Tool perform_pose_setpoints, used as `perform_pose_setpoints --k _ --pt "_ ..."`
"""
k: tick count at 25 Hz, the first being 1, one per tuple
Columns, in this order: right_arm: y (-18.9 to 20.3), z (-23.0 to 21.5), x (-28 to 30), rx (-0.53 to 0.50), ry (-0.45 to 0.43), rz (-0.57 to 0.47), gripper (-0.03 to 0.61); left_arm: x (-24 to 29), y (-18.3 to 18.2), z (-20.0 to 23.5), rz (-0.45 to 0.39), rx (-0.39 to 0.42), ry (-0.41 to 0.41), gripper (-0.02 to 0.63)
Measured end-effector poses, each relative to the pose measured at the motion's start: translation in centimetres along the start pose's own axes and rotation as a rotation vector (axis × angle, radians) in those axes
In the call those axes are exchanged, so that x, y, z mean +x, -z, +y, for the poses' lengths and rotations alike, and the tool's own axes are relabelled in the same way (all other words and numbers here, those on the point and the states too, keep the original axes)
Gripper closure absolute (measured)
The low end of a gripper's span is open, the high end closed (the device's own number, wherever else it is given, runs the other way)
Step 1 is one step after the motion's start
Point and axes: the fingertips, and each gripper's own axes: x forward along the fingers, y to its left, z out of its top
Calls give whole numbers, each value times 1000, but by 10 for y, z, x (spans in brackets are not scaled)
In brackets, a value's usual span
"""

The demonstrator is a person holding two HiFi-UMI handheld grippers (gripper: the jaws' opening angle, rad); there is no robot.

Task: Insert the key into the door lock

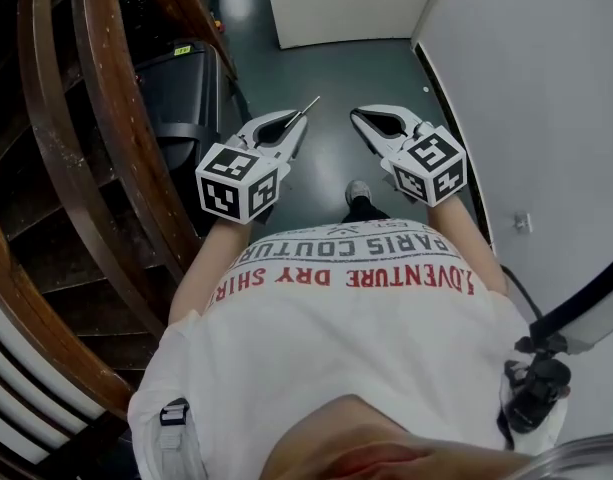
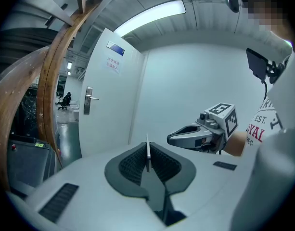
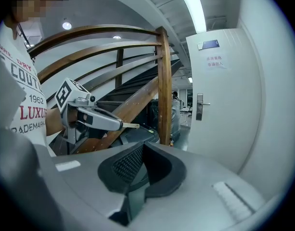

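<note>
Key [image 2: 148, 154] tight in closed left claw [image 1: 294, 120]; right claw [image 3: 141, 153] closed on nothing, door [image 2: 109, 105] ahead.

Office-building stair hall: curved wooden stair railing [image 1: 96, 118] left of the left tool [image 1: 296, 123], white door [image 2: 109, 114] with lever handle [image 2: 89, 99] and sign [image 2: 113, 62] ahead, ceiling strip light [image 2: 149, 16].

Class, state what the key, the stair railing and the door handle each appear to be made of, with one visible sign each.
Key: likely metal, thin pale glinting blade. Stair railing: varnished wood, brown and glossy. Door handle: probably brushed metal, silvery grey.
</note>
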Motion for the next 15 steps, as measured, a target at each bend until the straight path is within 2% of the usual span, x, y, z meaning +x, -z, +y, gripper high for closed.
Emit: perform_pose_setpoints --k 4,7,12,15 --pt "-11 -9 12 -16 -10 -4 577 3 -4 14 -8 -12 -9 591" --pt "-7 -33 32 2 -32 -3 577 26 -4 35 12 -39 -22 591" --pt "5 -102 85 34 -85 23 577 90 -9 89 44 -79 -59 591" --pt "2 -166 116 57 -97 39 577 143 -22 128 67 -113 -76 591"
